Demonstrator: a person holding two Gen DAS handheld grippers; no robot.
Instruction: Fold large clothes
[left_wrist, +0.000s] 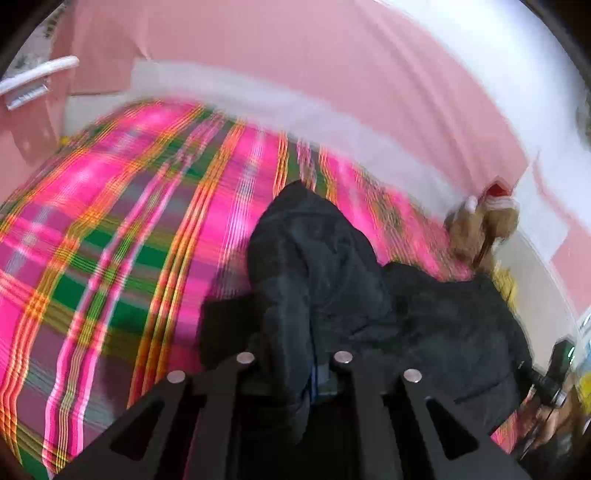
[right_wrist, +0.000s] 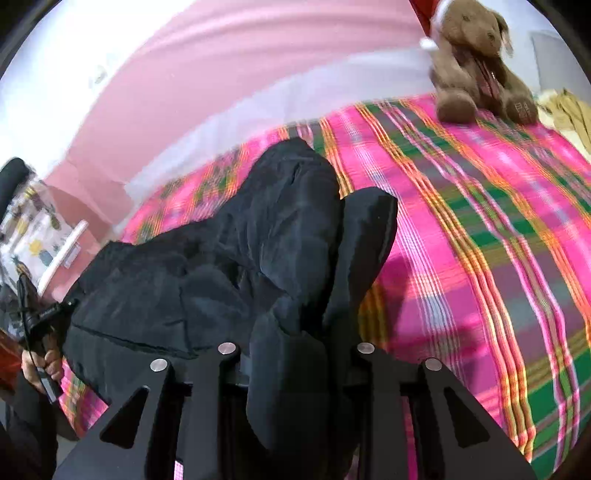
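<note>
A large black padded garment (left_wrist: 424, 317) lies bunched on a bed with a pink, green and orange plaid cover (left_wrist: 110, 229). My left gripper (left_wrist: 295, 332) is shut on a fold of the garment, which drapes over and between its fingers. In the right wrist view my right gripper (right_wrist: 295, 332) is shut on another fold of the same black garment (right_wrist: 177, 280), lifted over the plaid cover (right_wrist: 480, 229). The fingertips of both grippers are hidden by cloth. Both views are motion-blurred.
A brown plush toy (right_wrist: 476, 66) with a red hat sits at the head of the bed, also in the left wrist view (left_wrist: 480, 229). A pink wall (left_wrist: 295, 55) runs behind. Yellow cloth (right_wrist: 569, 110) lies beside the toy.
</note>
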